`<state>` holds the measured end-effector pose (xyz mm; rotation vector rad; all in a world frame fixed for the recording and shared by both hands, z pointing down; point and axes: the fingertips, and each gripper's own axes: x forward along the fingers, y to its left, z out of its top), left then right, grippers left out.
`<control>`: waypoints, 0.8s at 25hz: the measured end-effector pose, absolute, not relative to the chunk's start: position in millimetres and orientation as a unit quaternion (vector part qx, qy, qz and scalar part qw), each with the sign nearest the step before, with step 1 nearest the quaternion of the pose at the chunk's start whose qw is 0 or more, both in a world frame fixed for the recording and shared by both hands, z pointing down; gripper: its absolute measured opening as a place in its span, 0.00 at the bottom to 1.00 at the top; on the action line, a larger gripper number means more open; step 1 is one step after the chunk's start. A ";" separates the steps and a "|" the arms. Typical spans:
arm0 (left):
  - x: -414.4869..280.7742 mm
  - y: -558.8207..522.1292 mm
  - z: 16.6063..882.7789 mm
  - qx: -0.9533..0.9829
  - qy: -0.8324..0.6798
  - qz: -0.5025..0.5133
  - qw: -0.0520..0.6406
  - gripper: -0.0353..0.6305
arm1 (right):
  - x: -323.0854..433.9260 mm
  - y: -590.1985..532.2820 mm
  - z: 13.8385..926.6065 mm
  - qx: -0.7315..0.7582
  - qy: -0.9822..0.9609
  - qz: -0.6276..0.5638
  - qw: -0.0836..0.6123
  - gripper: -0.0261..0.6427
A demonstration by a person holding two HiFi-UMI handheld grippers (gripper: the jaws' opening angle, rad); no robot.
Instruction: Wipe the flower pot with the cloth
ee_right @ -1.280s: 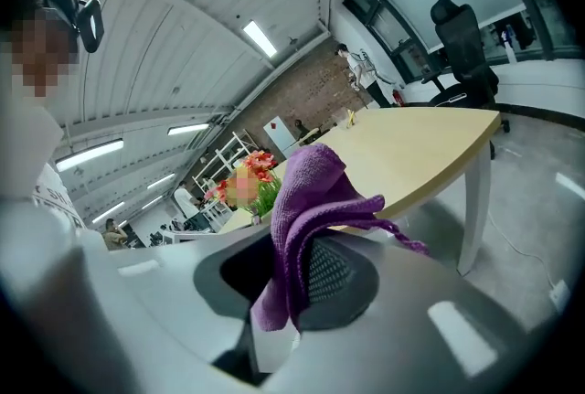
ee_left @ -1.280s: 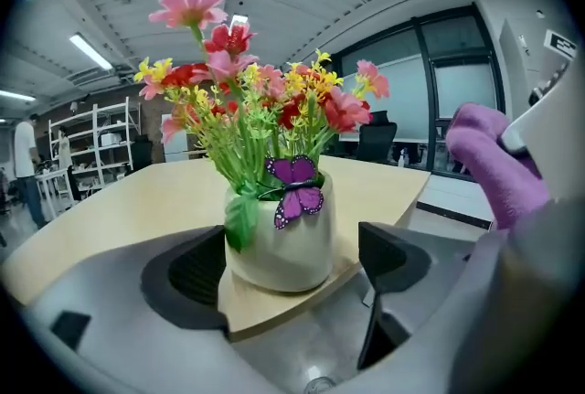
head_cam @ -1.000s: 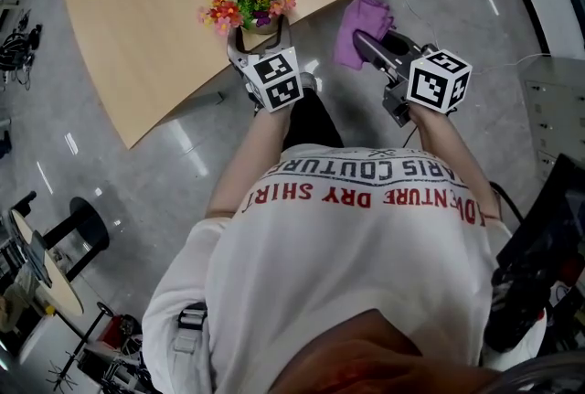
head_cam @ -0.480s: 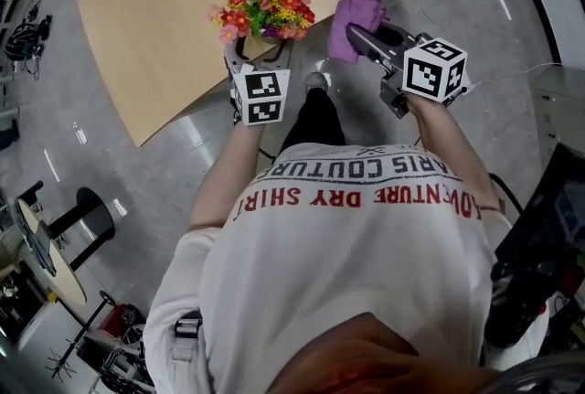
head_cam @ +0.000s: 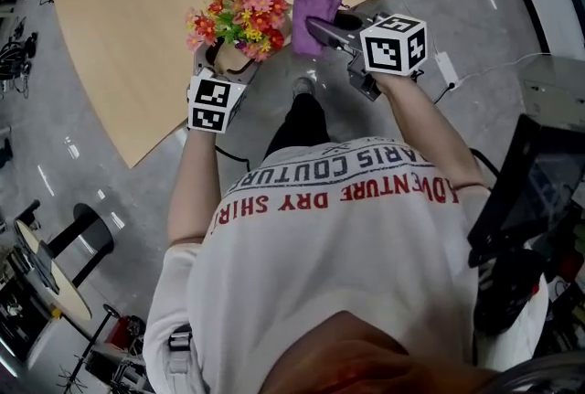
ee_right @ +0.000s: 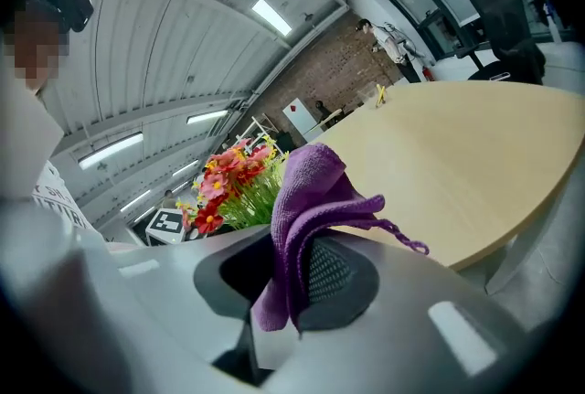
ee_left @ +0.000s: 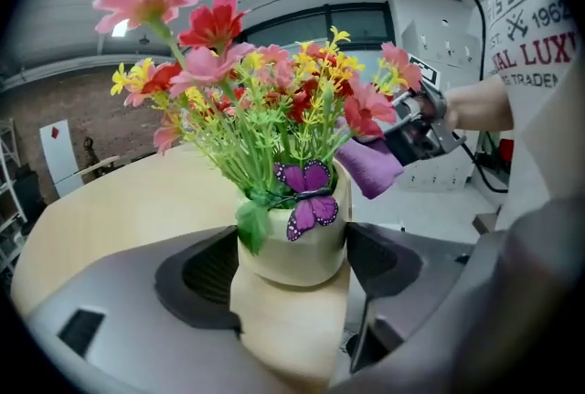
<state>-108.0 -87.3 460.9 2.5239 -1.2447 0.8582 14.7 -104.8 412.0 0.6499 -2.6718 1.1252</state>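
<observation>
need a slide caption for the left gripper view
Left gripper grips the flower pot between its jaws while the right gripper holds a purple cloth near its rim

Light wood table (head_cam: pixel 137 17) with a rounded edge, standing on a glossy grey floor (head_cam: pixel 110 191); it fills the far left of the head view. Flower pot (head_cam: pixel 230 58) sits at the table's near edge, tilted; can't tell whether it rests on the top or hangs just above it. On the floor: white power strip (head_cam: pixel 448 69) with a cable to the right, and a small round side table (head_cam: pixel 41 269) and dark stool (head_cam: pixel 84 223) at near left.
</observation>
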 end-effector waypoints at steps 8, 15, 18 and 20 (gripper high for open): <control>-111.6 -98.9 471.2 0.872 -0.383 0.291 0.093 0.62 | -15.1 -123.7 428.9 0.177 -0.906 0.369 0.112 0.11; -112.0 -95.8 465.5 0.877 -0.377 0.285 0.091 0.62 | -22.7 -125.4 431.8 0.150 -0.905 0.375 0.134 0.11; -112.1 -95.4 464.1 0.879 -0.374 0.282 0.089 0.62 | -21.6 -128.9 440.5 0.152 -0.899 0.378 0.161 0.11; -112.2 -95.1 462.8 0.879 -0.373 0.282 0.089 0.62 | -20.3 -130.6 454.3 0.163 -0.894 0.361 0.209 0.11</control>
